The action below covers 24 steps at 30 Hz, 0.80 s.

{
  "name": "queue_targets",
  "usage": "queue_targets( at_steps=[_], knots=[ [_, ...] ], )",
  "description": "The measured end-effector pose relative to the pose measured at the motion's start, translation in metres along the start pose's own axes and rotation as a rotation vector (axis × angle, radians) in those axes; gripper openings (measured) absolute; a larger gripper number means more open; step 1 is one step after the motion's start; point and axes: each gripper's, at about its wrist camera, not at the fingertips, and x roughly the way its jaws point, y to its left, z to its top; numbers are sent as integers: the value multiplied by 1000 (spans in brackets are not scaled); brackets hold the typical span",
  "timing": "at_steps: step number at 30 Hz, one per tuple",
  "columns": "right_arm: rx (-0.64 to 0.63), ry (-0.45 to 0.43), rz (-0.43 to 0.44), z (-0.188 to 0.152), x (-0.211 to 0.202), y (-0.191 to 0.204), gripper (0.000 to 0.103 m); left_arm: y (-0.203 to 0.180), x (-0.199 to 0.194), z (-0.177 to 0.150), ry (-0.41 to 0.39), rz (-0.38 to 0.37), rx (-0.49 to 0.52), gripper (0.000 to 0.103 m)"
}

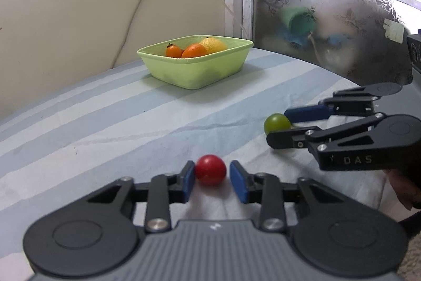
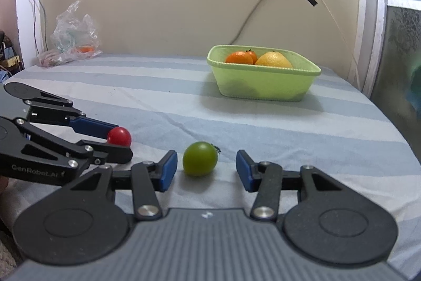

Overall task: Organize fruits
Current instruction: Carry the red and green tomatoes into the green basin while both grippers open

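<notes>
A small red fruit lies on the striped cloth between the blue pads of my left gripper, which is open around it; a gap shows on its right side. A green fruit lies between the pads of my right gripper, also open, with gaps on both sides. Each gripper shows in the other's view: the right gripper around the green fruit, the left gripper around the red fruit. A light green basket at the back holds two orange fruits and a yellow fruit.
The basket also shows in the right wrist view. A crumpled plastic bag lies at the back left by the wall. A cable hangs down the wall behind the basket. A frosted glass panel borders the table on the right.
</notes>
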Motion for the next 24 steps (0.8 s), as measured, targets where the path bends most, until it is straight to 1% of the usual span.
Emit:
queue_targets(
  at_steps=[1, 2, 5, 8, 10, 12, 14, 16, 18, 20, 22, 24],
  knots=[
    [9, 4, 5, 0, 1, -1, 35, 0, 1, 1, 2, -4, 1, 27],
    [17, 10, 15, -1, 2, -1, 31, 1, 2, 2, 4, -12, 1, 27],
    [21, 6, 17, -2, 4, -1, 31, 2, 5, 11, 1, -39, 9, 27],
    [26, -19, 10, 2, 5, -3, 31, 5, 10, 35, -25, -74, 4, 27],
    [35, -56, 2, 11, 4, -11, 31, 7, 16, 57, -63, -96, 5, 27],
    [47, -109, -21, 24, 5, -21, 31, 8, 25, 83, -107, -103, 13, 27],
    [57, -158, -48, 39, 10, -34, 31, 11, 38, 108, -145, -91, 19, 27],
    [86, -192, -74, 55, 19, -49, 31, 18, 56, 131, -160, -85, 4, 27],
    [123, -213, -76, 72, 32, -65, 31, 31, 79, 151, -155, -84, -39, 27],
    [151, -217, -68, 85, 50, -78, 31, 45, 105, 166, -130, -82, -86, 27],
    [167, -209, -59, 96, 68, -89, 31, 57, 128, 174, -99, -84, -123, 27],
    [167, -195, -50, 106, 86, -99, 32, 65, 148, 177, -67, -68, -145, 27]
  ],
)
